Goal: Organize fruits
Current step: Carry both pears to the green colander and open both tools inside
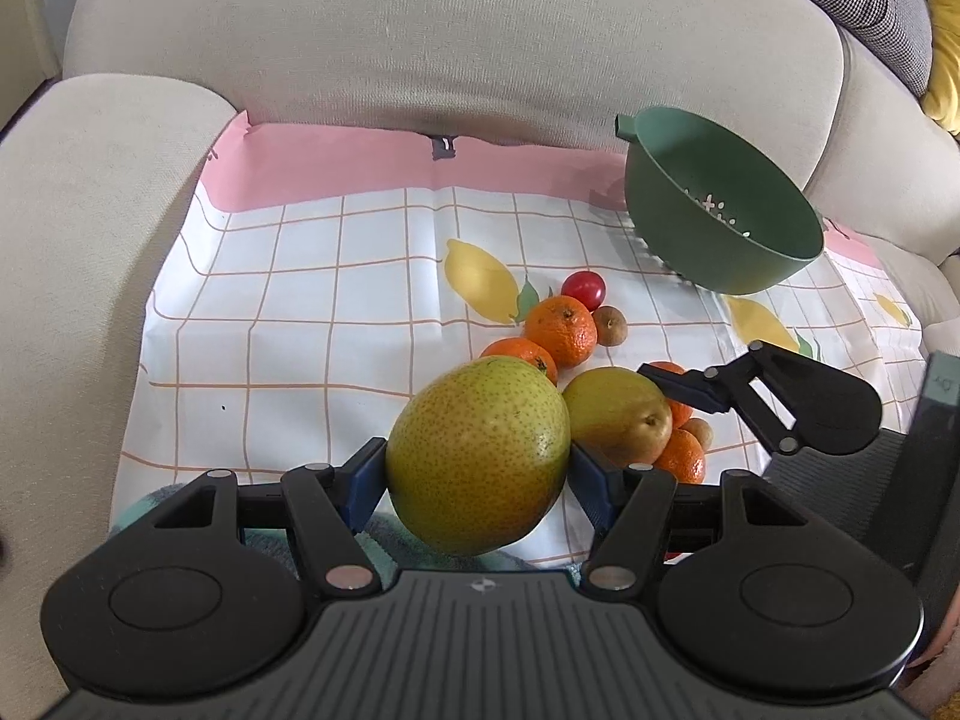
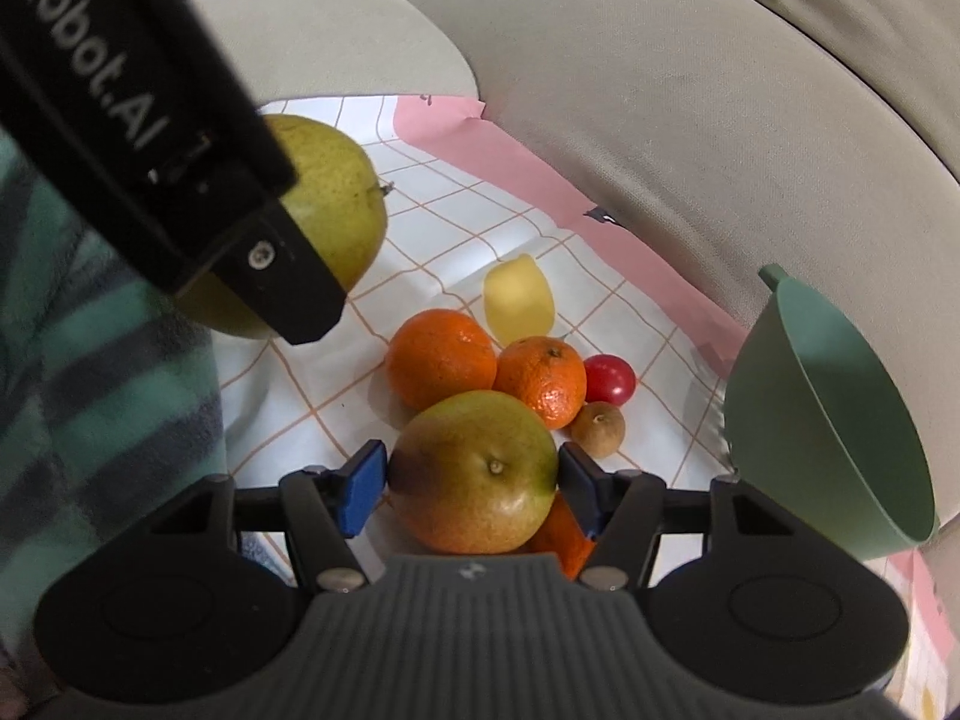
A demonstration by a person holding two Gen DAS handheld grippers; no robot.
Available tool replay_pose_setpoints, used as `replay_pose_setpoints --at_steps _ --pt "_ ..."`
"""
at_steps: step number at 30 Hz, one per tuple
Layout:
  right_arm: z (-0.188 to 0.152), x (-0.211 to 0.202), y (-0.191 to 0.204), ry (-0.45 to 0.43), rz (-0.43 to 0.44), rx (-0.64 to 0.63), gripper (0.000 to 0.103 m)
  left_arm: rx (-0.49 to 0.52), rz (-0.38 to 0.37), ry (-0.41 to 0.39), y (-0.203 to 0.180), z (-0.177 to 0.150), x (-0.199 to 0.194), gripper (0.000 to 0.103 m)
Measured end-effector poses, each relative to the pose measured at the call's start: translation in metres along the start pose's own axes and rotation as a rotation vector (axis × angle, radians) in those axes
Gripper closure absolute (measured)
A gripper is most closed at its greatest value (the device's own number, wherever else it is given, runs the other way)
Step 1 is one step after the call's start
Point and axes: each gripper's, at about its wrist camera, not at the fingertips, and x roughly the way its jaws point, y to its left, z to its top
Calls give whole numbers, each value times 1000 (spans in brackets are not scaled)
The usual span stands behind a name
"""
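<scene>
The left claw (image 1: 478,483) has its blue pads pressed against both flanks of the large green pear (image 1: 474,444), roughly half spread, and holds it clear of the cloth (image 1: 300,312); in the right wrist view this pear hangs at the upper left, partly behind the claw's black body. The right claw (image 2: 471,480) points down into the heap of fruit with the smaller pear (image 2: 480,504) between its pads, one pad at each flank, stem end facing the camera; the gap is too fine to say whether the pads press on it or only stand beside it. This smaller pear, green with an orange-red blush, rests on the heap, with a mandarin partly hidden beneath its right side. Just beyond it lie two more mandarins (image 2: 441,357), touching each other, and to their right a red cherry tomato (image 2: 609,378) and a small brown round fruit (image 2: 598,429), close together. All of this sits on a white cloth with an orange grid, printed lemons and a pink border, spread over the seat of a beige sofa (image 1: 420,30). The green colander (image 2: 840,408) is on the right of the cloth, tilted with its mouth toward the fruit, apart from the heap, with no fruit inside it
</scene>
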Motion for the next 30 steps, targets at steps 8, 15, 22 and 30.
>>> replay_pose_setpoints --at_steps 8,15,22,30 --pt "-2 -41 -16 -88 -7 85 43 -8 1 -27 -11 5 -18 29" --pt "-4 -82 -56 -183 -40 207 43 34 -84 -61 -41 32 -31 29" --pt "-7 -101 -109 -221 -105 289 43 171 -124 -104 -91 72 -28 29" --pt "-5 -94 -167 -194 -150 318 43 280 -187 -83 -137 127 9 29"
